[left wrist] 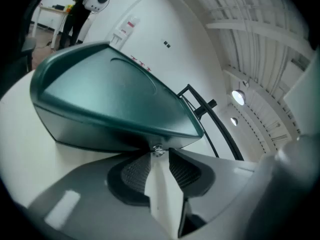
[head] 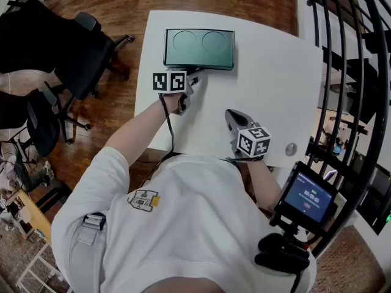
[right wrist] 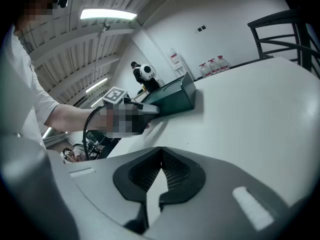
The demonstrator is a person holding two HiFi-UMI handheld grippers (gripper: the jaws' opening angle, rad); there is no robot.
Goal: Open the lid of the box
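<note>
White tabletop [head: 275, 90] spreads below. Nearest the person, the right gripper [head: 232, 116] has its jaws pressed together on nothing. Farther out, the left gripper [head: 193, 80] has its jaws spread at the near edge of the dark green rectangular lidded box [head: 199, 49], a small metal fitting [left wrist: 157, 149] seemingly unclamped between their tips.

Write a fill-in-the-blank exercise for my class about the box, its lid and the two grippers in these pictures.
1. The box on the white table is dark ____ in colour.
2. Its lid shows ____ round outlines on top.
3. The left gripper is at the box's near edge, beside a small metal stud, with its jaws ____.
4. The right gripper is away from the box, with nothing between its jaws, which are ____.

Missing words: green; two; apart; shut
</note>
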